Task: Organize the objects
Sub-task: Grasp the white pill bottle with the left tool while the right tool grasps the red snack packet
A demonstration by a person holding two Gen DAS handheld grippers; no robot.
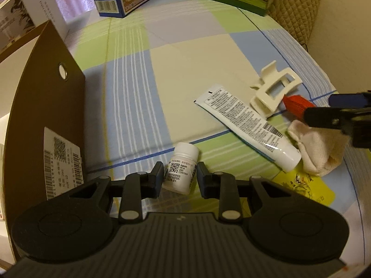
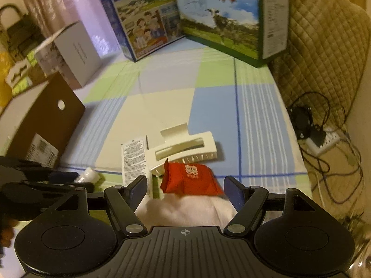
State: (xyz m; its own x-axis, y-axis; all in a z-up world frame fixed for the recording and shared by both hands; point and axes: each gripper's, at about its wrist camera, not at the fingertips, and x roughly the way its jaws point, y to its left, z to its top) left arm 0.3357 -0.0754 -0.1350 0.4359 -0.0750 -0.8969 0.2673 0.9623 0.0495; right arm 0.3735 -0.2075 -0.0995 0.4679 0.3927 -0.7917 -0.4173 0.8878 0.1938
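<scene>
A small white pill bottle (image 1: 183, 166) rests on the checked cloth, and my left gripper (image 1: 180, 176) is shut on it, one finger against each side. To its right lie a white tube (image 1: 245, 125), a cream hair claw clip (image 1: 273, 90), a red packet (image 1: 298, 103) and a folded white cloth (image 1: 317, 148). My right gripper (image 2: 185, 185) hangs open just above the red packet (image 2: 190, 178) and the white cloth (image 2: 185, 210), with nothing held. The clip (image 2: 185, 149) and tube (image 2: 133, 159) lie just beyond. The left gripper (image 2: 69, 180) and bottle (image 2: 89, 175) show at the left.
A brown box (image 1: 51, 106) with a barcode label stands at the left. A yellow packet (image 1: 308, 185) lies under the cloth. Milk cartons (image 2: 143, 18) (image 2: 222, 16) and a white box (image 2: 74, 53) line the back. A power strip with cables (image 2: 324, 141) sits off the right edge.
</scene>
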